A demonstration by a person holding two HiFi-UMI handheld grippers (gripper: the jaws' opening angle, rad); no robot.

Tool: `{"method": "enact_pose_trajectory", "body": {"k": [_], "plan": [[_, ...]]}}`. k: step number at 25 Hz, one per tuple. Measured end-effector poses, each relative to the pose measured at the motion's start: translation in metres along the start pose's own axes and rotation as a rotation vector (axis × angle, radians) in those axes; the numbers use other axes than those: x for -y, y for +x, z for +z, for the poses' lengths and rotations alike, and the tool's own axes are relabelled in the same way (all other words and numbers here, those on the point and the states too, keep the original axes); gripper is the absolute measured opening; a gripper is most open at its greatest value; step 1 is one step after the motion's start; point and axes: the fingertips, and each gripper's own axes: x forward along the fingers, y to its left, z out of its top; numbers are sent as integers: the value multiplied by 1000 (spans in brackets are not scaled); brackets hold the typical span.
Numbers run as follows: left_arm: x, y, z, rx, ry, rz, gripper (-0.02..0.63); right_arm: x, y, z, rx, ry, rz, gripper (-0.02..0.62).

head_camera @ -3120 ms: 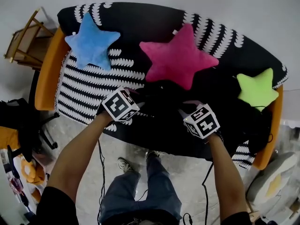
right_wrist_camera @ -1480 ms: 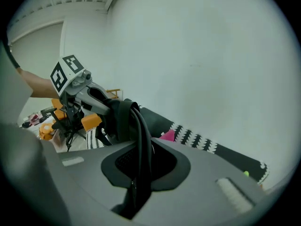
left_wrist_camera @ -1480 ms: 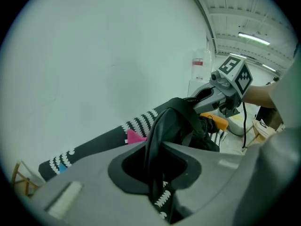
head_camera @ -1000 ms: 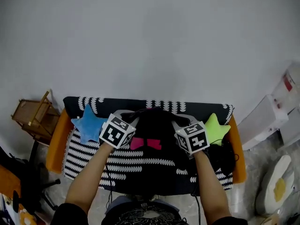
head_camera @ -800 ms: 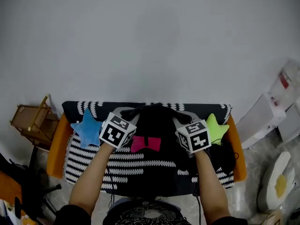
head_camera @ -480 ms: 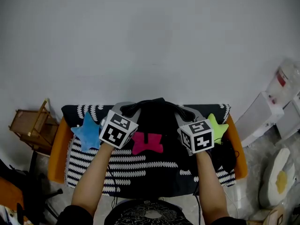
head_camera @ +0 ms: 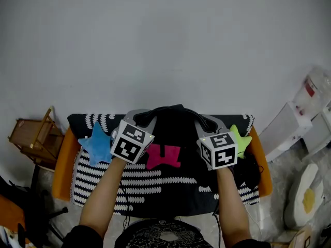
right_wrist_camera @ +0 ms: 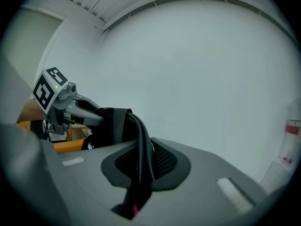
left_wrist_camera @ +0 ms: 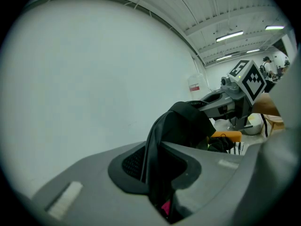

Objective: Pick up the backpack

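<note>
A black backpack [head_camera: 173, 133] hangs in the air between both grippers, above the sofa. My left gripper [head_camera: 143, 119] is shut on its left shoulder strap [left_wrist_camera: 157, 149], which runs down between the jaws. My right gripper [head_camera: 207, 122] is shut on the right strap [right_wrist_camera: 141, 159], pinched the same way. Each gripper view shows the other gripper across the bag: the right gripper [left_wrist_camera: 221, 105] and the left gripper [right_wrist_camera: 87, 112]. The bag's black body [left_wrist_camera: 188, 126] bulges between them and hides most of the pink cushion behind it.
An orange sofa [head_camera: 61, 161] with a black-and-white striped cover [head_camera: 103, 182] stands below against a plain white wall. On it lie a blue star cushion [head_camera: 95, 143], a pink star cushion [head_camera: 163, 156] and a green star cushion [head_camera: 240, 138]. A wooden stool [head_camera: 31, 138] stands left; white boxes [head_camera: 289, 133] stand right.
Both grippers have lifted the backpack off the sofa and raised it a little higher over the last second. The head view has tilted up from the sofa to the wall.
</note>
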Motion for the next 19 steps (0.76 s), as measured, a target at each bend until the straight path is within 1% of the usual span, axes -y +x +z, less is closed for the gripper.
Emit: {"method": "enact_pose_trajectory", "body": {"k": [19], "plan": [[-3,-10,-1,-4,10,22,60,-9,-2,4,10,-16,27,52]]}}
